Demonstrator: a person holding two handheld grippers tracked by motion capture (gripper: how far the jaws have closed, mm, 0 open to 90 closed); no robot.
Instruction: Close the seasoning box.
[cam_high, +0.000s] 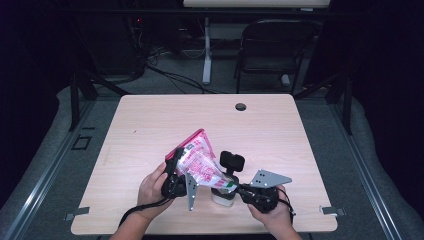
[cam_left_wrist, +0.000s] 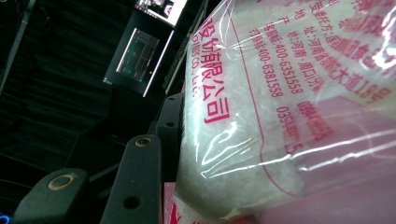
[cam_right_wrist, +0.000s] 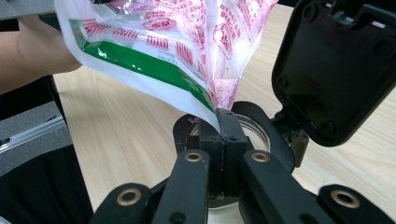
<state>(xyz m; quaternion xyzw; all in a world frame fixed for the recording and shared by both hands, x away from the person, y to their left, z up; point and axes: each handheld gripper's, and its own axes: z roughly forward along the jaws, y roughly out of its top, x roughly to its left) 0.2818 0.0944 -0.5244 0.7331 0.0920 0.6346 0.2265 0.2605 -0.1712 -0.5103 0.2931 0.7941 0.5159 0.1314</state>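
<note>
On the left, the person's left hand (cam_high: 151, 187) holds the left tongs (cam_high: 176, 172) clamped on a clear plastic bag (cam_high: 199, 159) with pink and red print, raised above the near middle of the table (cam_high: 150, 125) and tilted so that its lower corner points down to the right. In the left gripper view the bag (cam_left_wrist: 289, 107) lies against the black jaw, and white grains show through the film. Pink Chinese characters run along it, with a fragment of Latin letters ending in "CO., LTD.", the numbers 400-6351558 and 400-6381558, and a further number that starts 0394, its end too blurred to read.

In the right gripper view a green band crosses the bag (cam_right_wrist: 154, 51) near its white lower edge. That corner is pinched in the right tongs (cam_right_wrist: 224, 135), whose jaws stand together on the film, just above a small clear jar (cam_right_wrist: 257, 135) with a black rim. The jar's black flip lid (cam_right_wrist: 336, 70) stands open to the right. From above, the jar (cam_high: 223, 192) stands near the table's front edge, between the two hands, with the right hand (cam_high: 272, 212) and the right tongs (cam_high: 240, 189) beside it.
</note>
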